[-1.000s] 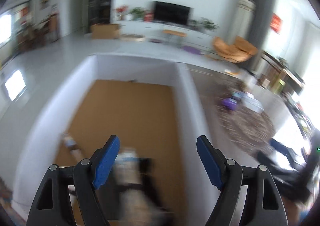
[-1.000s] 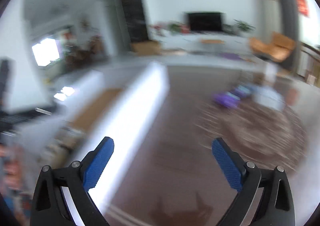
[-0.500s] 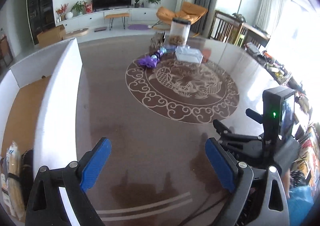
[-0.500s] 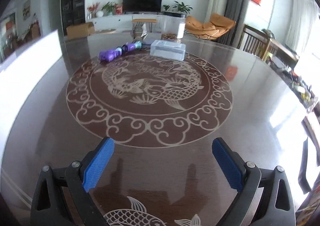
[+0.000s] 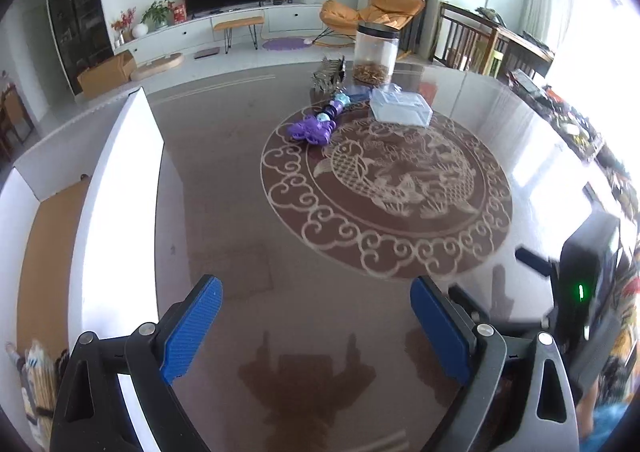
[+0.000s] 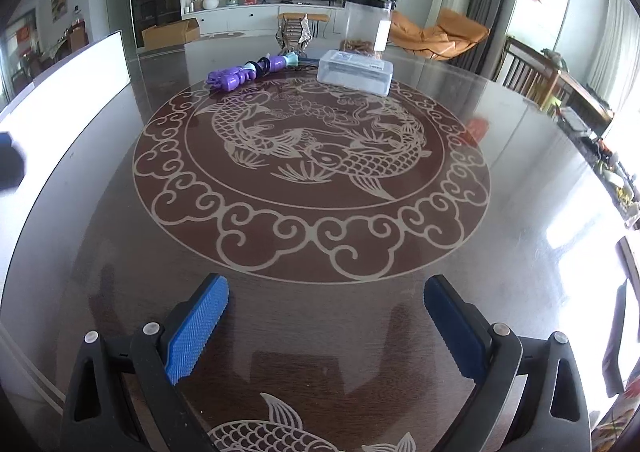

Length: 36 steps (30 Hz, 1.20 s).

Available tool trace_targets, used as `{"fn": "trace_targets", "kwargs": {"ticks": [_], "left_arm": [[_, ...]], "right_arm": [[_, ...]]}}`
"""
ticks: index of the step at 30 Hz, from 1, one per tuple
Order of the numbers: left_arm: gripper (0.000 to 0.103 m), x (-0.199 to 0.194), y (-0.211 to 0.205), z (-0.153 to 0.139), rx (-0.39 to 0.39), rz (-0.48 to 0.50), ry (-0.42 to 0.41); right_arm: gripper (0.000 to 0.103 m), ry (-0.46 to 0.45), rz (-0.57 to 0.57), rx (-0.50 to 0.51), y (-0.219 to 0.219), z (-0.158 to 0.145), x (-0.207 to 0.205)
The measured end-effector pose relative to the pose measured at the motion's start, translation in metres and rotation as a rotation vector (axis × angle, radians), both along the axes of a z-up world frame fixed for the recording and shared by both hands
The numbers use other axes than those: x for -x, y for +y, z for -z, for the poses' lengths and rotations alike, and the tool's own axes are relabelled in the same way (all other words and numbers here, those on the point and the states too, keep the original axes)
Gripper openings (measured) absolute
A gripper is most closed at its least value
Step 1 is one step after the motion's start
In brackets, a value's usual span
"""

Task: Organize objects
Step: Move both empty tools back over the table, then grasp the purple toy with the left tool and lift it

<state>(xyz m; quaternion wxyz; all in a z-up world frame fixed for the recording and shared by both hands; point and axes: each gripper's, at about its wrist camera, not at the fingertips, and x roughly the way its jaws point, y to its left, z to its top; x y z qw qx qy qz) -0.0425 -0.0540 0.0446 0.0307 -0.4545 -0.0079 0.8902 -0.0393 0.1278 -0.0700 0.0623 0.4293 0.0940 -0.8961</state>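
A purple toy [image 5: 314,128] [image 6: 236,75], a clear lidded plastic box [image 5: 400,112] [image 6: 355,71], a tall clear jar [image 5: 376,54] [image 6: 366,26] and a small metallic ornament [image 5: 329,73] [image 6: 294,32] sit at the far side of the round table. My left gripper [image 5: 316,328] is open and empty over the near table, beside a white-walled cardboard box [image 5: 116,212]. My right gripper [image 6: 326,326] is open and empty over the near table; its body also shows in the left wrist view [image 5: 584,292].
The glass-topped table [image 6: 320,212] has a fish pattern in its middle. The cardboard box holds packets at its near end [image 5: 36,372]; its white wall [image 6: 60,104] stands along the table's left side. Chairs and shelves lie beyond the right edge.
Both grippers have swung from the cardboard box on the left toward the table's middle and steadied. Both stay open and empty.
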Motion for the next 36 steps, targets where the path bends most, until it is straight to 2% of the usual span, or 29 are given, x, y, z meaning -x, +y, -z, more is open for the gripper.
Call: {"fn": "trace_targets", "kwargs": {"ticks": [3,6,15,21,25,29,36], "left_arm": [[0.096,0.018,-0.004,-0.001,-0.009,-0.016,0.008],[0.096,0.038,-0.004,0.0,0.028,-0.016,0.026],[0.096,0.117,-0.013,0.004,0.048,0.036,-0.004],[0.096,0.172,-0.012,0.019,0.067,0.065,-0.022],[0.096,0.204,0.0,0.031,0.133,0.097,-0.014],[0.096,0.228,0.017,0.04,0.159,0.137,-0.017],[0.096,0.261,0.03,0.066,0.163,0.095,-0.032]], "right_arm": [[0.099,-0.007,-0.001,0.0,-0.001,0.001,0.0],[0.099,-0.012,-0.003,0.003,-0.001,0.001,0.0],[0.099,-0.046,0.006,0.06,0.005,0.003,0.006],[0.099,-0.065,0.025,0.095,0.011,0.005,0.009],[0.1,-0.066,0.024,0.095,0.01,0.005,0.009],[0.1,-0.066,0.024,0.095,0.01,0.004,0.009],[0.102,-0.071,0.019,0.097,0.008,0.005,0.009]]}}
